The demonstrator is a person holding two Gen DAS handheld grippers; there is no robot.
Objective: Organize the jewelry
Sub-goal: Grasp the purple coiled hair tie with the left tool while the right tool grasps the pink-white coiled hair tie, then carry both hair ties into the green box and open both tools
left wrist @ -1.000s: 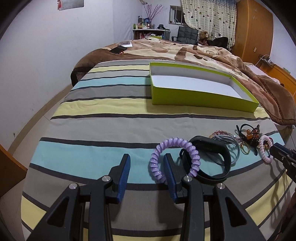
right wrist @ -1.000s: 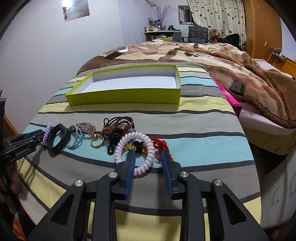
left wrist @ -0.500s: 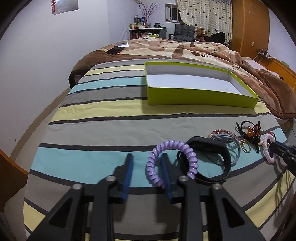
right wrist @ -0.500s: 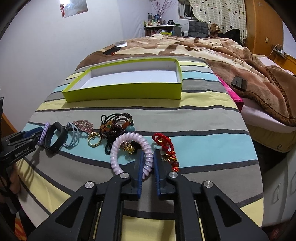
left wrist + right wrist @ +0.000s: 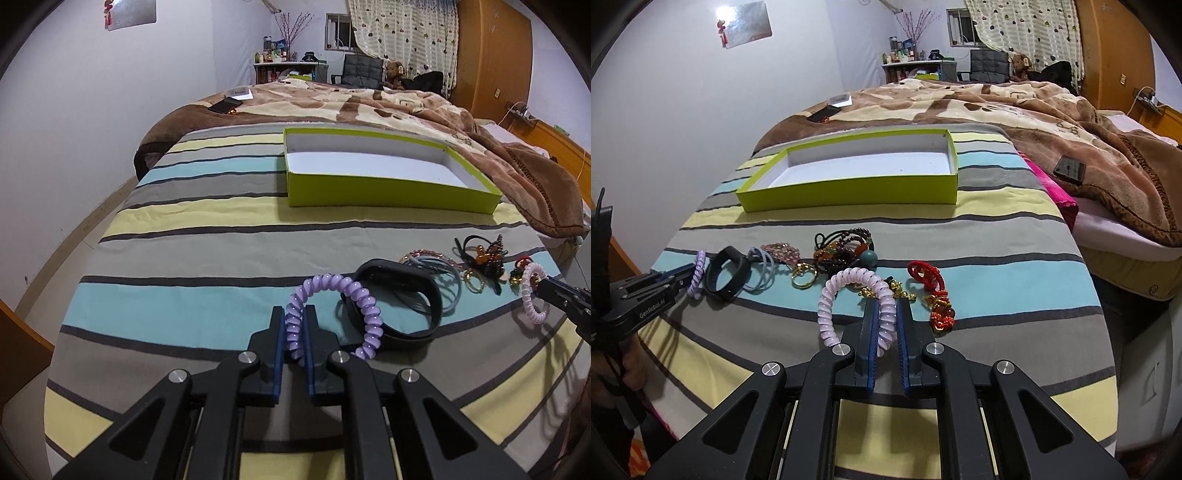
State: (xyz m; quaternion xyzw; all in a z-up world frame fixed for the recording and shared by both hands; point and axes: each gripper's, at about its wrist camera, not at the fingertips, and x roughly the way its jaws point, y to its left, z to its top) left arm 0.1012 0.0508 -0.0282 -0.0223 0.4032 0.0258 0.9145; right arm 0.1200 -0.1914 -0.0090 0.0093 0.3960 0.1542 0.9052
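My left gripper [image 5: 294, 320] is shut on a purple spiral hair tie [image 5: 345, 291], held just above the striped bedspread. My right gripper [image 5: 887, 314] is shut on a pink spiral hair tie [image 5: 849, 282], also seen in the left wrist view [image 5: 530, 295]. Between them lie a black band [image 5: 402, 291], grey hair ties [image 5: 762, 269], a gold ring [image 5: 803, 278], dark beaded pieces [image 5: 846, 247] and a red knotted charm [image 5: 932, 284]. An empty lime-green box [image 5: 388, 190] with a white floor stands farther back, also in the right wrist view [image 5: 849, 192].
A brown blanket [image 5: 1089, 147] covers the far and right side of the bed, with a phone [image 5: 1070, 168] on it. Another phone [image 5: 223, 106] lies at the far left corner. The bed's edge drops off on the left [image 5: 92, 240] and right [image 5: 1108, 295].
Both grippers have closed from open: the left on the purple spiral tie, the right on the pink one. Both ties have been lifted slightly off the bedspread.
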